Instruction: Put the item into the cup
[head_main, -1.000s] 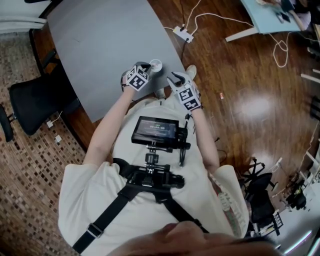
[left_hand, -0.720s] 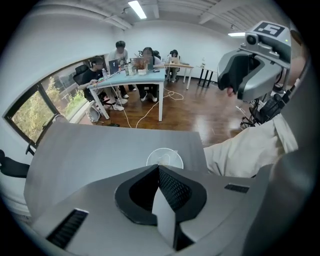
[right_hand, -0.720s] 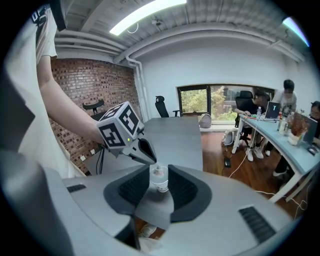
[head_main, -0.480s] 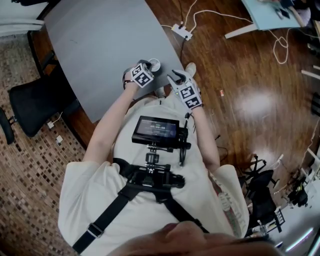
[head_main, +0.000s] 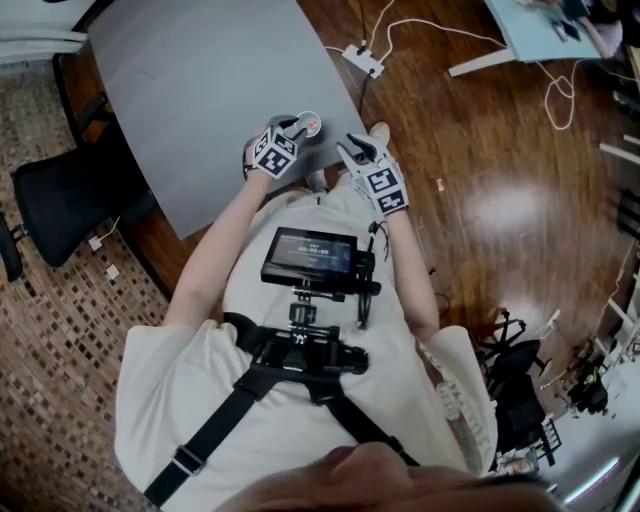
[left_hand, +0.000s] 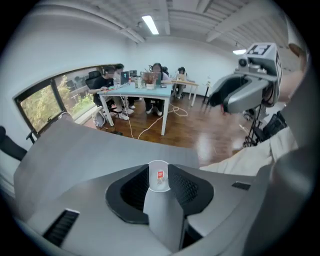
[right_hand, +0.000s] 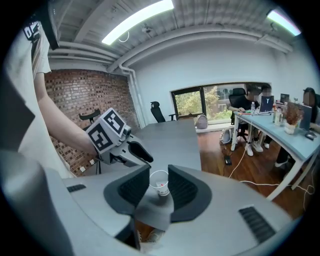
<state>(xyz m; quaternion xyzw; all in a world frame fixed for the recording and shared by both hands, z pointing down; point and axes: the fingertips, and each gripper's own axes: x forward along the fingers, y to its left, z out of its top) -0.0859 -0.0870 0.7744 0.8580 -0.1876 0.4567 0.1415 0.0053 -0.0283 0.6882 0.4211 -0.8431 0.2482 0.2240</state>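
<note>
- While the person faces the near corner of the grey table (head_main: 200, 90), both grippers hang over that corner, pointing down and away from the body.
- Cup (head_main: 309, 123): small, pale, upright on the table, close to the edge nearest the person.
- Item (left_hand: 160, 175): small, red and white, inside the cup. The left gripper view shows it within the cup, and the head view shows a red spot in the cup's mouth.
- Left gripper (head_main: 292, 131): jaws stand apart and have just been opening. The cup shows in the gap between them, at the tips. The pads do not press on it and nothing is held.
- Right gripper (head_main: 352, 148): jaws apart, empty. It sits just right of the left gripper, at the table's edge. The cup lines up with its gap but stands farther off, clear of the pads.
- Right gripper view: the left gripper's dark jaw tips sit just beside the cup, up and to its left.
- Screen (head_main: 312, 258): mounted on a harness at the person's chest, below the two grippers in the head view.
- Surroundings: black chair (head_main: 60, 200) left of the table; wood floor (head_main: 480, 200) to the right, with white cables (head_main: 400, 35) lying on it.
- Across the room, people sit at a pale blue desk (left_hand: 145, 90) by the windows.
</note>
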